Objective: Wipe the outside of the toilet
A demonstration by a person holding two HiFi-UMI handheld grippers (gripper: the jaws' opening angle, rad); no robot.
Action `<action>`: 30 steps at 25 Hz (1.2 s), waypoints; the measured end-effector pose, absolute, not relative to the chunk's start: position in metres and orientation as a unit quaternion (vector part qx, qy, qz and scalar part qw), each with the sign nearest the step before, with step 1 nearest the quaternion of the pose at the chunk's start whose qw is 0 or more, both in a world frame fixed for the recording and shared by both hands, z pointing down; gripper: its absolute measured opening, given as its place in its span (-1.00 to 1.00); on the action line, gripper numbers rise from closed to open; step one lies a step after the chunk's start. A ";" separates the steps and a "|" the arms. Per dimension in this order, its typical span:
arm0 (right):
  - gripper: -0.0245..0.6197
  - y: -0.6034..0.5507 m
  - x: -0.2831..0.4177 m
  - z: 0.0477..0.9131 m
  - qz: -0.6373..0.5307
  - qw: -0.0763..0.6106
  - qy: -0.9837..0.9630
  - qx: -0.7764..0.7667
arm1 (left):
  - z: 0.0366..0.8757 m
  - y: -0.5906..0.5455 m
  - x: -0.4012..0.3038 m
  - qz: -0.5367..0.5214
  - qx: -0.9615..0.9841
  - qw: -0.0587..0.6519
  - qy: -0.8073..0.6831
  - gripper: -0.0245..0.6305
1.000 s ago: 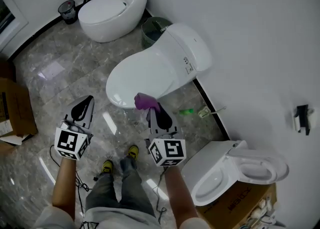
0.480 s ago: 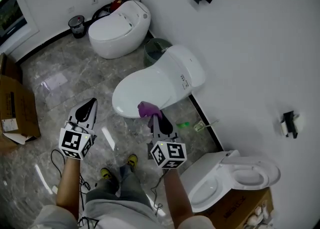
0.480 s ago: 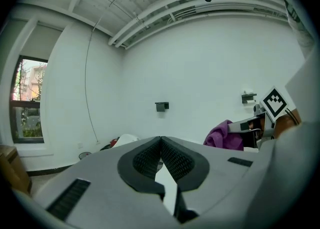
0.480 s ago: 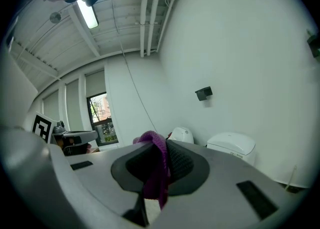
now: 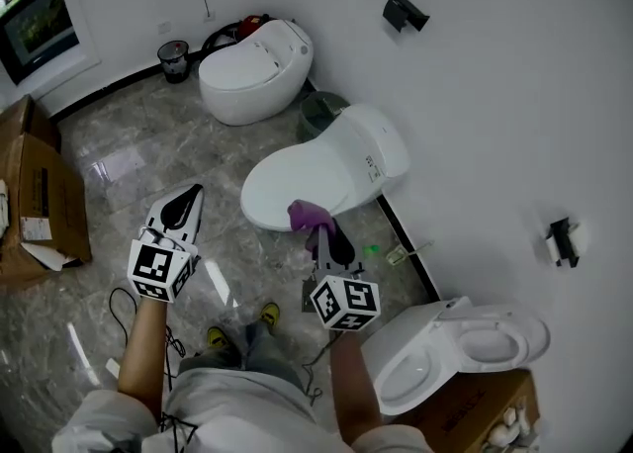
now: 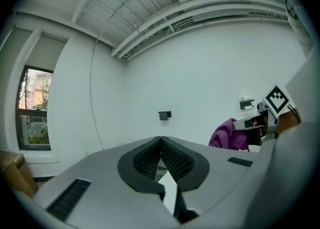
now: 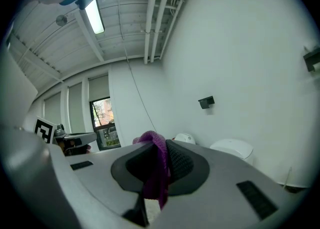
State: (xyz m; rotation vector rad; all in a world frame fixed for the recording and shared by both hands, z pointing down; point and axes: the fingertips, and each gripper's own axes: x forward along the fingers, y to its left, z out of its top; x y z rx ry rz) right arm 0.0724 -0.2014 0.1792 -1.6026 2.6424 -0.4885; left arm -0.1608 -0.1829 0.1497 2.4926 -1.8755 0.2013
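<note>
Head view puts the toilet [image 5: 318, 176] to be wiped at the middle of the room, lid down, its back to the white wall [image 5: 495, 125] and its rounded front toward the person. It looks like glazed ceramic: hard, smooth, probably slippery and fixed to the floor, so it is a thing to press against, not to grasp. The purple cloth [image 5: 310, 214] hangs just in front of the bowl's front edge; whether it touches the rim cannot be told. The cloth looks soft, limp and light. It is best held by a bunched fold, with a loose wad left ahead of the tips to do the rubbing. The right gripper [image 5: 318, 230] holds it so: in the right gripper view its jaws are clamped on a fold of cloth that pokes above the pads and trails below. The left gripper [image 5: 188, 200] hangs well off to the side over the marble floor [image 5: 119, 164], jaws pressed together with nothing between them. Farther out stand an egg-shaped toilet [image 5: 255, 70], a green bin [image 5: 318, 113], an open-lidded toilet [image 5: 445, 352] and a cardboard box [image 5: 40, 194].
</note>
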 end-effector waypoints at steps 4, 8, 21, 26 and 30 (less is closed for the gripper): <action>-0.75 -0.176 0.066 0.162 -0.148 0.012 0.843 -0.517 | 0.132 -0.157 -0.174 0.064 0.797 0.001 -0.600 -0.89; -0.75 -0.151 0.066 0.146 -0.137 0.013 0.842 -0.522 | 0.115 -0.133 -0.181 0.059 0.798 -0.009 -0.600 -0.89; -0.75 -0.093 0.069 0.121 -0.115 0.022 0.835 -0.537 | 0.080 -0.083 -0.196 0.040 0.797 -0.030 -0.601 -0.89; -0.75 -0.079 0.057 0.117 -0.112 0.029 0.835 -0.538 | 0.075 -0.067 -0.205 0.041 0.800 -0.037 -0.597 -0.89; -0.75 -0.068 0.047 0.115 -0.113 0.036 0.836 -0.536 | 0.071 -0.056 -0.217 0.042 0.799 -0.042 -0.598 -0.89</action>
